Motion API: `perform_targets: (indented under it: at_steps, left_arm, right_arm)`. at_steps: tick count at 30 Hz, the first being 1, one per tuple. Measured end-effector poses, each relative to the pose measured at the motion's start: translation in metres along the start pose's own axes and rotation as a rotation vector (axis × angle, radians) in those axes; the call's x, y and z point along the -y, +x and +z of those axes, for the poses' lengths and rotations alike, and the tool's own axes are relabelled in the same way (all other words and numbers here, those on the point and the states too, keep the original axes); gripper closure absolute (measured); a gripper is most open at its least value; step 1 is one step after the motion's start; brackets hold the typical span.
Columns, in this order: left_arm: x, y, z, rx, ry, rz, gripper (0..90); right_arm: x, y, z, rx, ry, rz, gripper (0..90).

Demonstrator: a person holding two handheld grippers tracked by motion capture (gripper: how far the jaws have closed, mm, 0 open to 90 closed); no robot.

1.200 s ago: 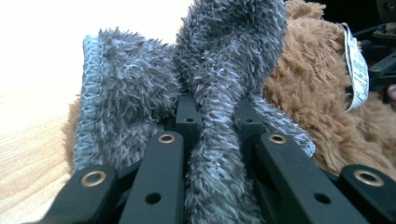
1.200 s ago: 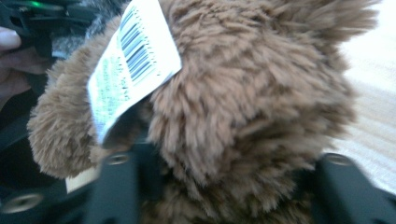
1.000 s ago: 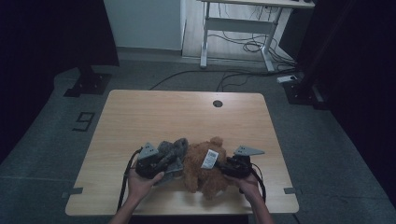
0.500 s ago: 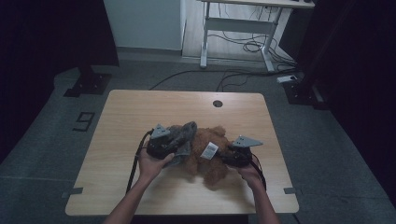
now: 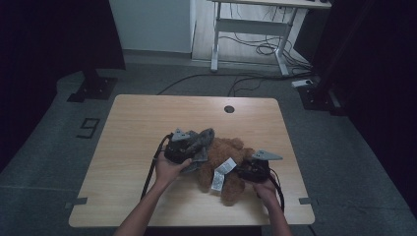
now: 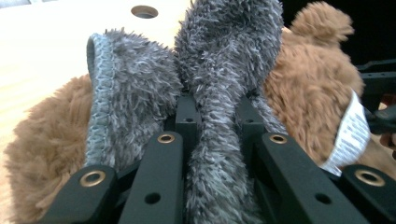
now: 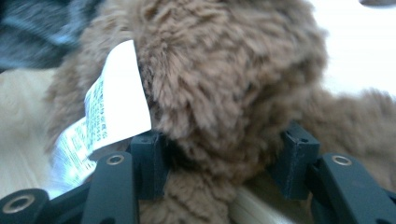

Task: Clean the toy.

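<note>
Brown plush bear (image 5: 227,162) lies on the near half of my tabletop (image 5: 133,132), between my two hands, with a white care label (image 5: 220,173) hanging from its middle. My left claw (image 5: 189,147) sits against the bear's left side, and in the left gripper view its jaws are pinched tight on a strip of grey fuzzy cloth (image 6: 224,107), a second fold of which bunches just beside it against the brown fur. My right claw (image 5: 244,171) comes in from the bear's right; in the right gripper view its jaws stand wide apart around a thick brown limb, both pads (image 7: 148,163) touching fur, the label just beside the left pad.
</note>
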State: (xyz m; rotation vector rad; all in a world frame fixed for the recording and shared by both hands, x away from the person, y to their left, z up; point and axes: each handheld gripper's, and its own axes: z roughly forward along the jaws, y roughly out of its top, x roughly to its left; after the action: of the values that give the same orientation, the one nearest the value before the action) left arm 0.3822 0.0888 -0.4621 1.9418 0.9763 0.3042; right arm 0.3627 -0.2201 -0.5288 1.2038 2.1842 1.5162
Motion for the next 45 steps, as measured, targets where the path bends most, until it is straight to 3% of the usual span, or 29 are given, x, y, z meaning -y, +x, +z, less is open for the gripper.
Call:
perform_targets:
  at_steps: [2, 5, 6, 9, 16, 20, 21, 23, 24, 25, 26, 30, 40, 45]
  left_arm:
    - [0.005, -0.002, -0.002, 0.004, -0.002, 0.007, 76.6]
    - [0.010, -0.007, -0.006, 0.011, -0.003, 0.018, 76.5]
    - [0.012, -0.009, -0.007, 0.013, -0.001, 0.021, 76.5]
    - [0.011, -0.015, -0.009, 0.012, 0.004, 0.032, 76.5]
    - [-0.006, -0.033, -0.007, 0.031, -0.008, 0.056, 76.4]
    - [-0.014, -0.059, 0.007, 0.093, -0.005, 0.096, 76.4]
    - [-0.016, -0.074, 0.018, 0.104, 0.010, 0.122, 76.3]
    - [-0.016, -0.080, 0.025, 0.110, 0.018, 0.129, 76.3]
    - [-0.014, -0.088, 0.039, 0.114, 0.036, 0.137, 76.2]
    - [-0.014, -0.088, 0.039, 0.114, 0.036, 0.137, 76.2]
    - [-0.009, -0.091, 0.049, 0.099, 0.047, 0.146, 76.2]
    - [-0.002, -0.087, 0.050, 0.105, 0.030, 0.129, 76.3]
    - [0.003, -0.083, 0.046, 0.103, 0.014, 0.124, 76.4]
    - [0.006, -0.080, 0.044, 0.106, 0.014, 0.121, 76.4]
  right_arm:
    - [0.002, 0.000, -0.001, 0.043, 0.004, 0.047, 48.3]
    - [0.005, 0.001, -0.002, 0.067, -0.003, 0.052, 51.7]
    - [0.008, 0.001, -0.001, 0.052, -0.001, 0.052, 55.9]
    - [0.010, 0.000, 0.000, 0.039, 0.001, 0.061, 56.9]
    - [0.013, 0.001, -0.001, -0.011, 0.021, 0.057, 47.2]
    - [0.015, 0.005, 0.000, -0.009, 0.040, 0.031, 43.4]
    - [0.015, 0.005, 0.002, -0.009, 0.042, 0.040, 43.1]
    - [0.015, 0.005, 0.002, -0.008, 0.040, 0.046, 43.4]
    - [0.016, 0.004, 0.003, -0.008, 0.050, 0.060, 45.4]
    - [0.016, 0.004, 0.003, -0.008, 0.050, 0.060, 45.4]
    - [0.017, 0.004, 0.003, -0.002, 0.051, 0.067, 49.1]
    - [0.022, 0.002, 0.004, -0.008, 0.059, 0.080, 51.4]
    - [0.024, 0.009, 0.007, 0.033, 0.096, 0.056, 39.3]
    - [0.026, 0.009, 0.008, 0.002, 0.126, 0.049, 52.8]
